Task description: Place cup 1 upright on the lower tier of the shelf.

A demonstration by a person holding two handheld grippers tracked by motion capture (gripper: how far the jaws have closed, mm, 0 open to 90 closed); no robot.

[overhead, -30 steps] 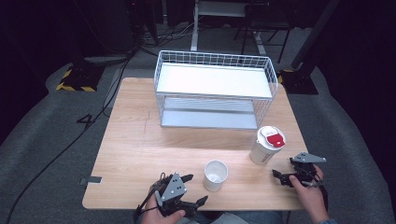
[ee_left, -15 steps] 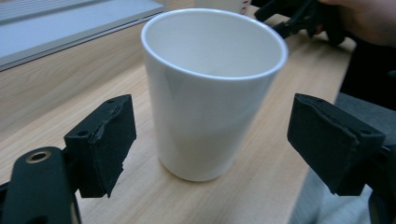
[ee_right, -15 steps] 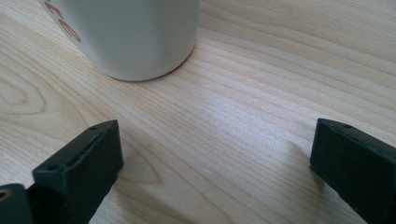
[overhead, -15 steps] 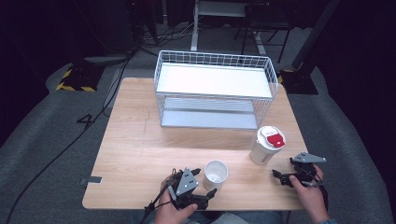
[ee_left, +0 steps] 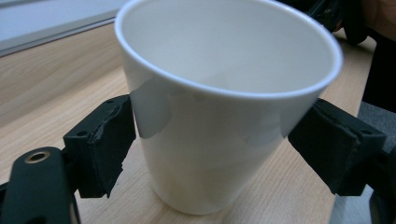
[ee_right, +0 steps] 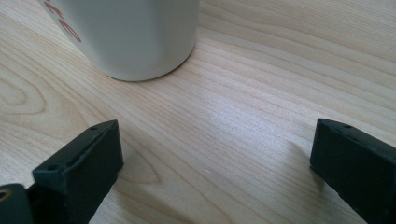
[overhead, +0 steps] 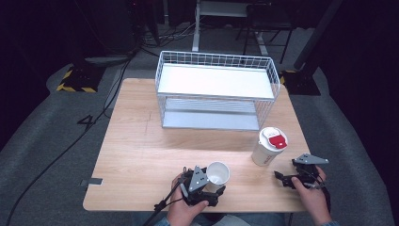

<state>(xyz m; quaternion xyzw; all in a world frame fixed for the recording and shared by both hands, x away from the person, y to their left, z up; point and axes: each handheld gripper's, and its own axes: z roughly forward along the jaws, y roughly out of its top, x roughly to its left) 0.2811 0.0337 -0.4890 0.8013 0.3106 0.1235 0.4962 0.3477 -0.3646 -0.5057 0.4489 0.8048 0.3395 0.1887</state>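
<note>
Since half a second ago, the left tool (overhead: 207, 191) has slid right to the white paper cup (ee_left: 224, 116), jaws spread around it, lightly touching its sides. Ahead of the right tool (overhead: 286, 179), wide open and empty, stands a lidded coffee cup (overhead: 268, 146) on the worktop (overhead: 141, 155).
</note>
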